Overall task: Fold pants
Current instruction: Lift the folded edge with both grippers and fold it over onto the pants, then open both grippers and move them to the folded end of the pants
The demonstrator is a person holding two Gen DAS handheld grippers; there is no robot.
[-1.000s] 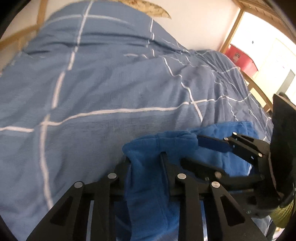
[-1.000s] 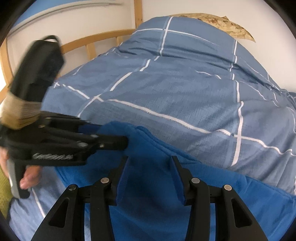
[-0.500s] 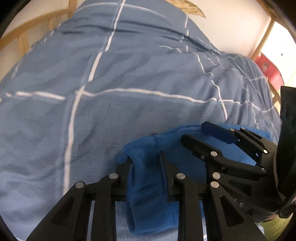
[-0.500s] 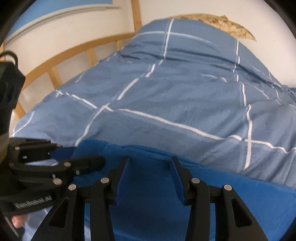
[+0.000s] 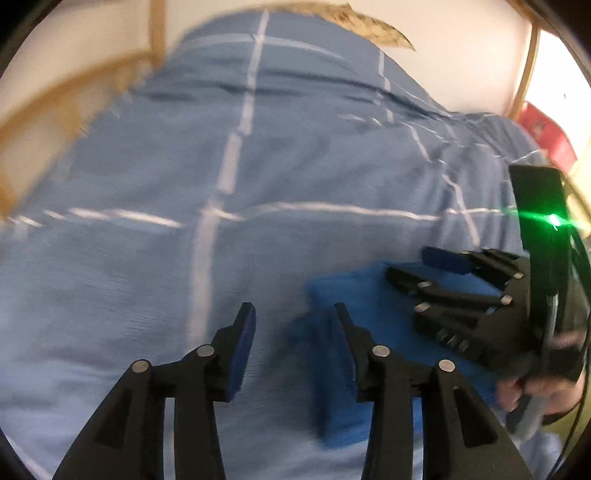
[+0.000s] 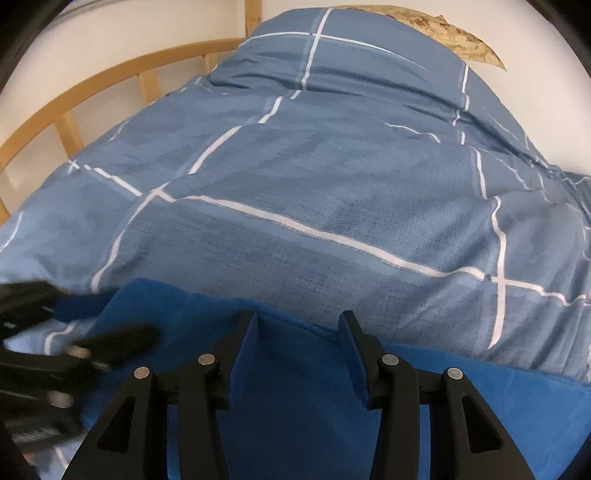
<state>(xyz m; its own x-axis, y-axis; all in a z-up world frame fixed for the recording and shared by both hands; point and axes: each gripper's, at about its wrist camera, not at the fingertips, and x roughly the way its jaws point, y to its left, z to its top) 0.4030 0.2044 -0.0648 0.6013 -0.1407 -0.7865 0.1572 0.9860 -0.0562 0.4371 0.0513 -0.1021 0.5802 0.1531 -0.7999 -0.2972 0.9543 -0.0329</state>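
Observation:
The bright blue pants (image 6: 303, 406) lie folded on the blue checked bedspread (image 6: 332, 192). In the right wrist view my right gripper (image 6: 298, 325) sits at their far edge, shut on a thick fold that fills the gap between its pads. The left wrist view is blurred. There my left gripper (image 5: 293, 314) has its jaws opening, with mostly bedspread between them. The left edge of the pants (image 5: 354, 291) lies at its right finger (image 5: 343, 325), and no pad presses on it. The right gripper (image 5: 410, 266) shows over the pants at the right.
A curved wooden bed rail (image 6: 110, 74) runs along the bed's left side. A patterned pillow (image 6: 443, 29) lies at the head, against the white wall. A red object (image 5: 546, 136) stands beyond the bed's right edge. A hand (image 5: 546, 395) holds the right gripper's grip.
My left gripper has let go of the bunched pants, widened its jaws and slid left off the cloth. The pants have sunk onto the bedspread. The right gripper kept its hold and came down.

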